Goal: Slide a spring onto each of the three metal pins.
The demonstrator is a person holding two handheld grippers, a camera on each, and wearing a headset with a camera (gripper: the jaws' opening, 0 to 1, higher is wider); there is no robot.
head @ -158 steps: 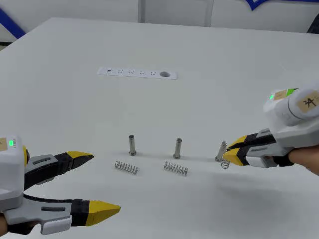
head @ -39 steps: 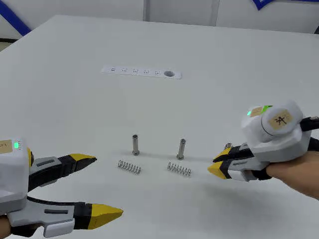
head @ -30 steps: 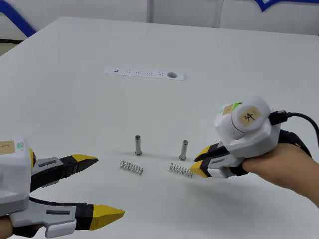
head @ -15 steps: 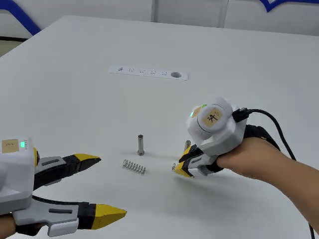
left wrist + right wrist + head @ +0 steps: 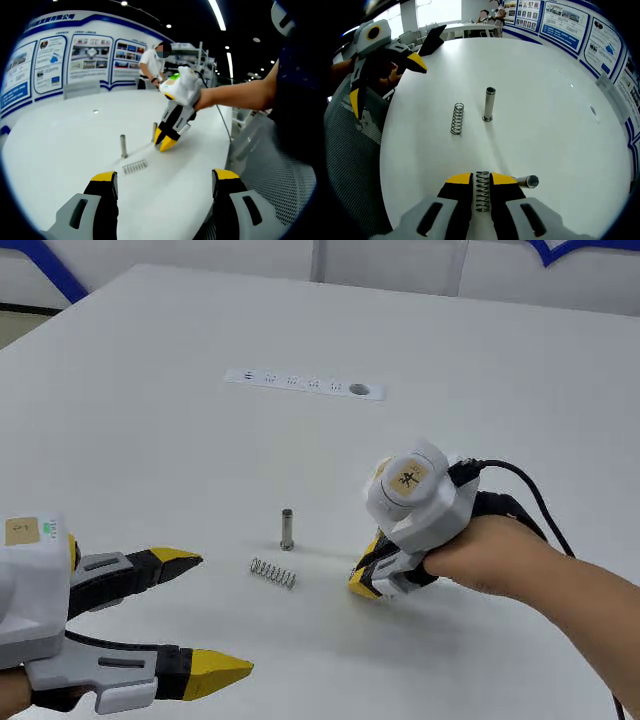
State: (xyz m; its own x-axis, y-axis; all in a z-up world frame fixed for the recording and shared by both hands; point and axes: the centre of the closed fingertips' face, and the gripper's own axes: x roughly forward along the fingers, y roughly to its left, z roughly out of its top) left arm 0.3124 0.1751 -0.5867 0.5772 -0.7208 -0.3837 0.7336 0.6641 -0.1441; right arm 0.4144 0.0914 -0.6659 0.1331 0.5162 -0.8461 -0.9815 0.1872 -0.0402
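Low on the table, my right gripper (image 5: 364, 583) is shut on a small steel spring (image 5: 482, 190) that lies between its yellow tips. The middle pin (image 5: 526, 181) stands just beside those tips. Further left, another pin (image 5: 287, 529) stands upright with a loose spring (image 5: 272, 573) lying in front of it; both also appear in the right gripper view as the pin (image 5: 489, 104) and spring (image 5: 457, 118). My left gripper (image 5: 215, 615) hovers open and empty at the near left. Its own view shows the pin (image 5: 123, 146), the loose spring (image 5: 134, 166) and the right gripper (image 5: 166, 141).
A white power strip (image 5: 303, 384) lies flat further back on the white table (image 5: 480, 380). A black cable (image 5: 520, 485) trails from the right gripper over the person's forearm. People and display boards stand in the background of the left gripper view.
My right gripper has moved left from the rightmost pin to the middle spring and come down around it. The left gripper has stayed open in place.
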